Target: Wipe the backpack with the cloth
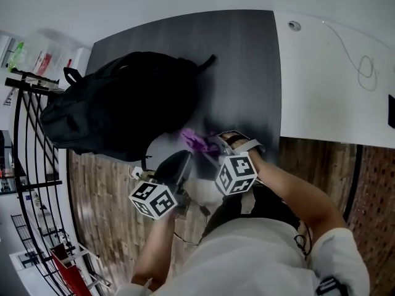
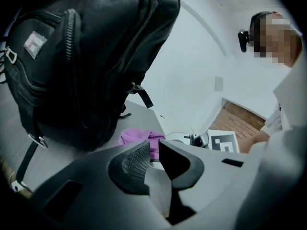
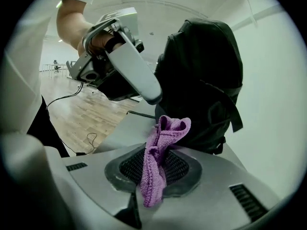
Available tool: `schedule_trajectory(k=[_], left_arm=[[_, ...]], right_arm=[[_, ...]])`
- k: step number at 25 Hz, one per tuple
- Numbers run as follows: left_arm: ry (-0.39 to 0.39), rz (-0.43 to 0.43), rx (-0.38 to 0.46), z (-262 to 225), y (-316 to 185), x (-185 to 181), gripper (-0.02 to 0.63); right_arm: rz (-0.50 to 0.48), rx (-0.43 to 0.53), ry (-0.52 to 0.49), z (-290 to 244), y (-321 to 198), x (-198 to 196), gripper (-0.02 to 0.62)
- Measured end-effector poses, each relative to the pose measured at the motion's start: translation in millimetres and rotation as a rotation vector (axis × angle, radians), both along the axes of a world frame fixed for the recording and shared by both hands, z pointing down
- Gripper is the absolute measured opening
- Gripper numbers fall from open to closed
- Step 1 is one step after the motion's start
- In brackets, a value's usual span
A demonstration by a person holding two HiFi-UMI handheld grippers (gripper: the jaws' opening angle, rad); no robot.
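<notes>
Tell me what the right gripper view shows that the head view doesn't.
Only the right gripper view shows the purple cloth pinched between the ribbed pads of the right hand-held gripper, with a fold standing up above them. Only the head view shows the white table, the black railing and the person's arm behind that gripper. Both show the black backpack, the cloth and the left hand-held gripper close to the cloth.

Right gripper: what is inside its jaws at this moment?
The purple cloth, pinched by the right gripper; its bunched end sticks out toward the backpack. The part clamped between the jaws is covered.
</notes>
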State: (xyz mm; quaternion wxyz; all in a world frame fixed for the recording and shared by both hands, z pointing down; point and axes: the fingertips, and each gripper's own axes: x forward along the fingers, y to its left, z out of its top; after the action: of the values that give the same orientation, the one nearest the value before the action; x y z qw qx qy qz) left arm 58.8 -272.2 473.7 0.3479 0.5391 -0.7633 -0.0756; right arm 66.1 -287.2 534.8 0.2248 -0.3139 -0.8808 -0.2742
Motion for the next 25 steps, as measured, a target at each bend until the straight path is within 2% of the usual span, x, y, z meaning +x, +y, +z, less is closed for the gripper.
schedule_trajectory(k=[6,13,20,25], left_arm=[[0.002,0.001,0.009,4,-27,-4,0.057],[-0.021,-0.031,-0.025,-1,-38,-10,0.057],[-0.048,-0.089,-0.067,-5,-35,-23,0.057],[-0.053,-0.118,-0.077,-10,-33,-29,0.057]], right_arm=[[0.113,-0.001,0.013,2,-66,-13,0.078],[0.238,-0.057,0.012,-2,-129,-57,0.077],[0.238,0.010,-0.097,-25,-152,-130,0.078],[0.289,0.056,-0.218,-58,-167,-186,0.077]])
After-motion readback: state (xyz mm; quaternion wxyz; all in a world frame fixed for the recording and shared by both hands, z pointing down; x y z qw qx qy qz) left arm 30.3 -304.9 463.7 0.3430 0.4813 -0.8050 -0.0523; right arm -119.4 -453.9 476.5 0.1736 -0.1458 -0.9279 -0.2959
